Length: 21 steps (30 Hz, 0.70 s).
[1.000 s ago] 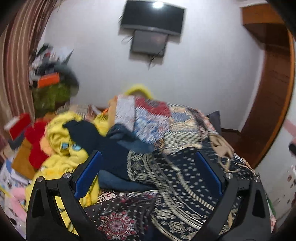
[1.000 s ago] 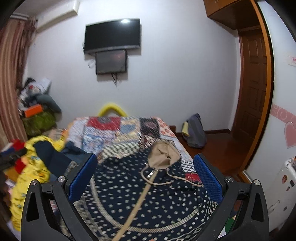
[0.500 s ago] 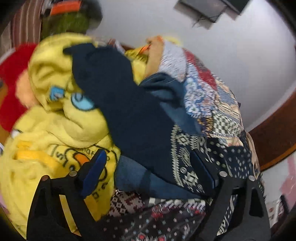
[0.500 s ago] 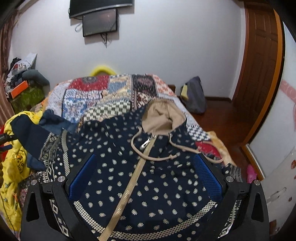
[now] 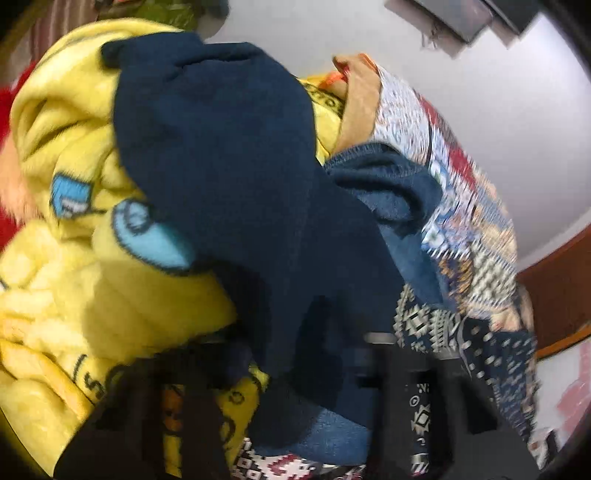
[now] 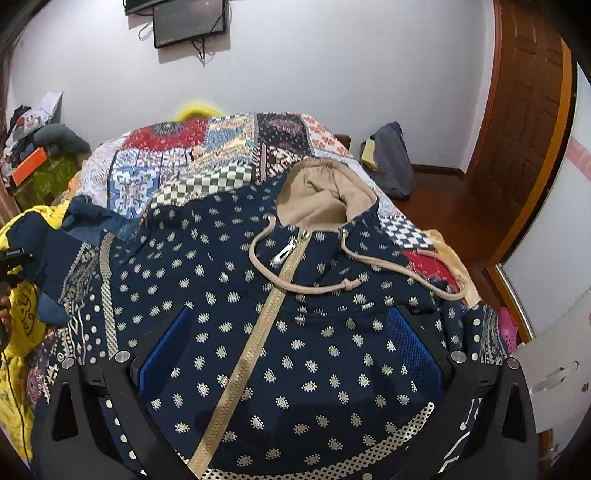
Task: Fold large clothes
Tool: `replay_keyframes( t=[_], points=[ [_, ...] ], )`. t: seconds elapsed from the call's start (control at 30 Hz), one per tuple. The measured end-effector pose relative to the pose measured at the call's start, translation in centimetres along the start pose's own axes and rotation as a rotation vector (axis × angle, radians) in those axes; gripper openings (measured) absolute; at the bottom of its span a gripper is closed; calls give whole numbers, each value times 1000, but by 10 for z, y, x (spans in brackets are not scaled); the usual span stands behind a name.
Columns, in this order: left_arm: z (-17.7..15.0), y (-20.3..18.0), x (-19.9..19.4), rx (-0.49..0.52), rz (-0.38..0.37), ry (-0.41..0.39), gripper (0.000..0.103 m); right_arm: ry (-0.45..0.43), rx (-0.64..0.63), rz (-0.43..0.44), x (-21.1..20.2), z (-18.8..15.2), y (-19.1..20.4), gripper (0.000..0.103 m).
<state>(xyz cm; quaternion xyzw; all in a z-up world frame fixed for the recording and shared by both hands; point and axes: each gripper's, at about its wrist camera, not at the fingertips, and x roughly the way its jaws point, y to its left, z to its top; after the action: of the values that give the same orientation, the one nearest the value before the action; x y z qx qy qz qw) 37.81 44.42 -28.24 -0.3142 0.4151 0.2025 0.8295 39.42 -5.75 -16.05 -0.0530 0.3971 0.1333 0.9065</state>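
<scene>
Right gripper (image 6: pixel 291 343), jaws wide, over zipped patterned hoodie (image 6: pixel 258 332).

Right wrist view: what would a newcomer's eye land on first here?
The navy patterned hoodie, spread zip-up across the patchwork bedspread, its tan hood toward the wall. The open right gripper hovers over its chest. At far left sits a yellow blanket.

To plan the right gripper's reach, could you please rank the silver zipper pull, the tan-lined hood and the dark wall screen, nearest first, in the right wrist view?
1. Silver zipper pull, just ahead, centre.
2. Tan-lined hood, behind it.
3. Dark wall screen, high, far wall.
</scene>
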Motion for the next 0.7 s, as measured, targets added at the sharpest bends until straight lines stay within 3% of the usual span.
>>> replay_keyframes(
  t=[0.03, 0.13, 0.27, 0.4, 0.5, 0.6, 0.7],
  points=[
    [1, -4, 1, 24, 27, 6, 6, 5, 1, 3, 0, 0, -1, 103],
    [1, -30, -13, 153, 138, -44, 3, 1, 2, 4, -4, 0, -3, 103],
    [0, -81, -60, 316, 169, -181, 3, -20, 6, 13, -19, 3, -9, 103],
    [-2, -148, -119, 443, 93, -304, 2, -49, 39, 38, -38, 10, -24, 103],
    [-16, -207, -165, 532, -28, -376, 2, -63, 58, 58, -51, 15, -35, 103],
    [-36, -251, -190, 598, -145, -383, 2, -72, 76, 73, -67, 19, -49, 103],
    [-75, -297, -197, 672, -265, -332, 2, -90, 56, 52, -85, 21, -60, 103]
  ],
)
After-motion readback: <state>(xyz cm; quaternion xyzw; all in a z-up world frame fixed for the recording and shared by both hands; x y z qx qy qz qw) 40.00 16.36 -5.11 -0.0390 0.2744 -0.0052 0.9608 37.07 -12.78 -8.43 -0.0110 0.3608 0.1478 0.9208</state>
